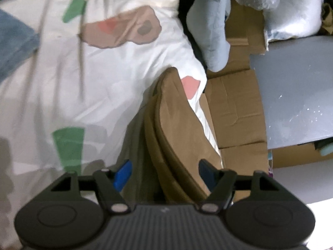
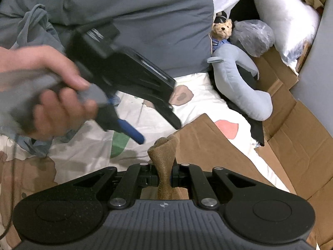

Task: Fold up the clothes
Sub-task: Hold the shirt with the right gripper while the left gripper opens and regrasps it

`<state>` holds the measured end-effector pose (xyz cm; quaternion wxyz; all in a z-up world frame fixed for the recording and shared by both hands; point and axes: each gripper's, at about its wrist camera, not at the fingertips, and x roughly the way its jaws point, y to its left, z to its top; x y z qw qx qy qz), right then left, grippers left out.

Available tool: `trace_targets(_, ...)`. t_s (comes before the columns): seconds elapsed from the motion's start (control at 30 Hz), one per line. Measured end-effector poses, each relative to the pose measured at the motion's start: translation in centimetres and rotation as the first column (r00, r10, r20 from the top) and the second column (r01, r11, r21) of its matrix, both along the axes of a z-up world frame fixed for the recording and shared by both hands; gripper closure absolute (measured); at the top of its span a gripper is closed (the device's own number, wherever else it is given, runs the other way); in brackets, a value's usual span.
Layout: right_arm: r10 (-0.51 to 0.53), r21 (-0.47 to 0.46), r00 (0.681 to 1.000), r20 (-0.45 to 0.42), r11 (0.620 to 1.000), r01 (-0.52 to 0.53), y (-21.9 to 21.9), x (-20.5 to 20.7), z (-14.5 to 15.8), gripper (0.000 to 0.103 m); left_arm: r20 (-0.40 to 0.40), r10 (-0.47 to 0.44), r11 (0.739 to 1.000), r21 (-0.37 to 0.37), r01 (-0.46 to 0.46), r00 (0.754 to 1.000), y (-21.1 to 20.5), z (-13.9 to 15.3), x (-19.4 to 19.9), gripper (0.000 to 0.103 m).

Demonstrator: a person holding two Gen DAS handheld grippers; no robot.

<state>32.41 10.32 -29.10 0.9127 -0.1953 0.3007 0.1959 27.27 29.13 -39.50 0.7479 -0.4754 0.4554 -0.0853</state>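
Right tongs (image 2: 164,177) pinch brown garment (image 2: 162,156) at bed's (image 1: 104,79) right edge; left tongs (image 1: 164,174) gape, straddling its lengthwise folds.

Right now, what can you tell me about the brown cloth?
The brown cloth looks like thick, coarse woven fabric, tan in colour. The right tool is shut on a bunched, twisted part of it, which sticks up between the fingers. In the left wrist view the cloth lies doubled, with layered curved edges, between the fingers of the open left tool, over the patterned white bedsheet near the bed's edge.
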Motion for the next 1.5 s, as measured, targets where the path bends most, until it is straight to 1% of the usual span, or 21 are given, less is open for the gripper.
trace_targets(0.1, -0.003, 0.006, 1.000, -0.002, 1.000, 0.003, -0.1, 0.0, 0.1, 0.097, -0.010, -0.038, 0.999, 0.018, 0.038, 0.999, -0.7, -1.0, 2.2, 0.030)
trace_targets(0.2, -0.006, 0.011, 1.000, -0.003, 1.000, 0.006, -0.3, 0.1, 0.1, 0.097, -0.001, -0.039, 0.998, 0.045, 0.039, 0.999, -0.9, -1.4, 3.9, 0.030)
trace_targets(0.33, -0.012, 0.010, 1.000, 0.002, 1.000, 0.012, -0.6, 0.2, 0.2, 0.097, -0.015, -0.047, 0.999, 0.017, 0.047, 0.999, -0.7, -2.4, 5.8, 0.030)
trace_targets(0.47, -0.016, 0.005, 1.000, 0.010, 1.000, 0.016, -0.7, 0.2, 0.3, 0.097, -0.025, -0.056, 0.998, 0.020, 0.056, 0.998, -0.7, -3.1, 7.1, 0.030)
trace_targets(0.6, -0.020, 0.010, 1.000, 0.009, 1.000, 0.020, -0.9, 0.2, 0.5, 0.097, -0.033, -0.074, 0.997, -0.010, 0.073, 0.997, -0.9, -3.7, 8.2, 0.032)
trace_targets(0.8, -0.034, 0.025, 0.999, 0.008, 0.999, 0.034, -1.3, 0.4, 0.9, 0.097, -0.024, -0.107, 0.994, -0.028, 0.106, 0.994, -1.4, -4.2, 9.6, 0.032)
trace_targets(0.87, -0.037, 0.029, 0.999, 0.007, 0.999, 0.037, -1.4, 0.4, 0.9, 0.097, -0.022, -0.118, 0.993, -0.033, 0.118, 0.993, -1.5, -4.4, 10.1, 0.034)
trace_targets(1.0, -0.042, 0.038, 0.999, 0.005, 0.998, 0.042, -1.6, 0.4, 1.1, 0.097, -0.036, -0.112, 0.992, -0.065, 0.110, 0.993, -1.2, -4.9, 10.4, 0.034)
trace_targets(1.07, -0.045, 0.041, 0.999, 0.006, 0.998, 0.044, -1.7, 0.3, 1.2, 0.097, -0.052, -0.125, 0.991, -0.053, 0.122, 0.991, -1.3, -4.7, 10.7, 0.039)
trace_targets(1.1, -0.047, 0.044, 0.999, 0.007, 0.998, 0.047, -1.8, 0.3, 1.3, 0.097, -0.057, -0.131, 0.991, -0.040, 0.129, 0.990, -1.4, -4.6, 10.9, 0.050)
trace_targets(1.13, -0.052, 0.049, 0.999, 0.007, 0.997, 0.052, -1.9, 0.4, 1.4, 0.097, -0.059, -0.137, 0.990, -0.021, 0.136, 0.989, -1.5, -4.4, 11.0, 0.070)
trace_targets(1.17, -0.057, 0.054, 0.998, 0.005, 0.997, 0.056, -2.0, 0.5, 1.4, 0.097, -0.062, -0.141, 0.990, -0.005, 0.141, 0.988, -1.6, -4.2, 11.1, 0.083)
trace_targets(1.2, -0.061, 0.058, 0.998, 0.003, 0.996, 0.061, -2.2, 0.5, 1.5, 0.097, -0.063, -0.143, 0.990, 0.007, 0.144, 0.988, -1.6, -4.1, 11.2, 0.093)
trace_targets(1.3, -0.071, 0.068, 0.997, -0.003, 0.995, 0.071, -2.5, 0.6, 1.5, 0.097, -0.053, -0.146, 0.988, 0.032, 0.148, 0.988, -2.0, -3.5, 11.3, 0.093)
trace_targets(1.5, -0.083, 0.101, 0.997, -0.013, 0.991, 0.083, -3.5, 0.3, 1.8, 0.097, 0.015, -0.152, 0.987, 0.060, 0.151, 0.988, -3.4, -1.0, 11.9, 0.094)
